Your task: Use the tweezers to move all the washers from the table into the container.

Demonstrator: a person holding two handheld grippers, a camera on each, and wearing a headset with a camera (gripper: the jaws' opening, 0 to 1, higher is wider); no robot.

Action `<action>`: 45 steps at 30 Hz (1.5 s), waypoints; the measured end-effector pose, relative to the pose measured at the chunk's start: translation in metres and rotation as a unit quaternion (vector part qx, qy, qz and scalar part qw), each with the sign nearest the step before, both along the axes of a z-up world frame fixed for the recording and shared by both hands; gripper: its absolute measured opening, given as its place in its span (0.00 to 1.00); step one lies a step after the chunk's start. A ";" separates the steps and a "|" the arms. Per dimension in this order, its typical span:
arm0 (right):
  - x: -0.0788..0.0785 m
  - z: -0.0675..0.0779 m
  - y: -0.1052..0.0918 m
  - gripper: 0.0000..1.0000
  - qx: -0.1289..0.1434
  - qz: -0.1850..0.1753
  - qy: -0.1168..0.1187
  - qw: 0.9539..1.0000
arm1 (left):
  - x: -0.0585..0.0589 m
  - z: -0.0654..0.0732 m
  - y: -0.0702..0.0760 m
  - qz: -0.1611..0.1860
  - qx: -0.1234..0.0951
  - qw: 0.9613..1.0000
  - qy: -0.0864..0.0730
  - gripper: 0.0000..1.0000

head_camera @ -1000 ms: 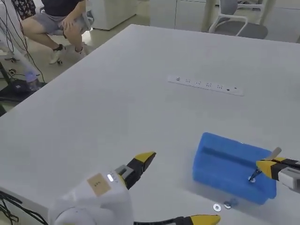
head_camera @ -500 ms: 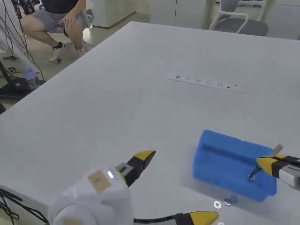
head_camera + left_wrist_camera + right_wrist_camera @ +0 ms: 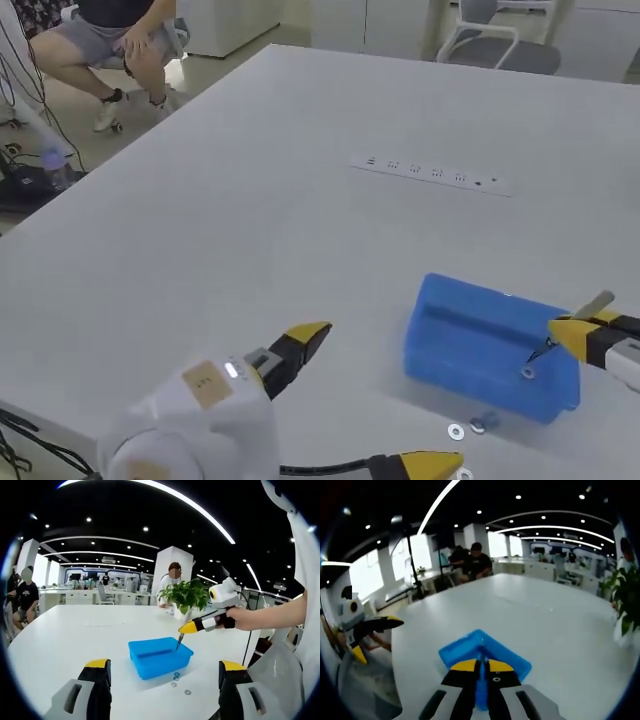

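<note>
A blue container (image 3: 470, 335) stands on the white table (image 3: 250, 220) at the front right. My right gripper (image 3: 562, 338) comes in from the right edge, shut on slim tweezers (image 3: 540, 355) whose tip hangs over the container's right part with what looks like a small washer (image 3: 528, 372) in it. Two washers (image 3: 456, 431) lie on the table just in front of the container; three washers (image 3: 175, 676) show in the left gripper view. My left gripper (image 3: 385, 398) hovers open at the front left, apart from the container (image 3: 160, 656). The right gripper view looks down its shut jaws at the container (image 3: 465, 650).
A white power strip (image 3: 430, 175) lies flat beyond the container. A person (image 3: 110, 35) sits off the table's far left corner, and an office chair (image 3: 490, 40) stands behind the table. A potted plant (image 3: 186, 596) stands at the table's far side.
The head camera has shifted a little. The right gripper's tweezers tip stays over the container's right part, slightly further in. The left gripper has hardly moved.
</note>
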State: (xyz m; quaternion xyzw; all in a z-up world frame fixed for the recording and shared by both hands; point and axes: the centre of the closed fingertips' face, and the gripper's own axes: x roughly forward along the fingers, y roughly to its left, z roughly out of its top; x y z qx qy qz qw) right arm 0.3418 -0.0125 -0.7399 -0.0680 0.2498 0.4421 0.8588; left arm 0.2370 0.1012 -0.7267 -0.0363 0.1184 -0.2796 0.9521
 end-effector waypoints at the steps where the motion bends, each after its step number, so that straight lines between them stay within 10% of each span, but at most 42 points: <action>1: -0.003 0.002 0.001 0.03 -0.003 0.006 -0.002 1.000 | 0.000 0.000 0.000 -0.002 0.000 1.000 0.000 0.90; 12: -0.047 0.013 0.013 0.03 0.005 0.044 -0.006 0.999 | -0.001 -0.005 0.000 -0.006 0.008 1.000 0.008 0.88; 25: -0.083 -0.045 0.028 0.03 -0.002 0.054 0.057 0.997 | -0.003 -0.009 -0.003 -0.014 0.019 1.000 0.013 0.85; 45: -0.090 -0.065 0.029 0.03 -0.014 0.073 0.060 0.995 | -0.005 -0.012 -0.007 -0.017 0.030 0.999 0.021 0.84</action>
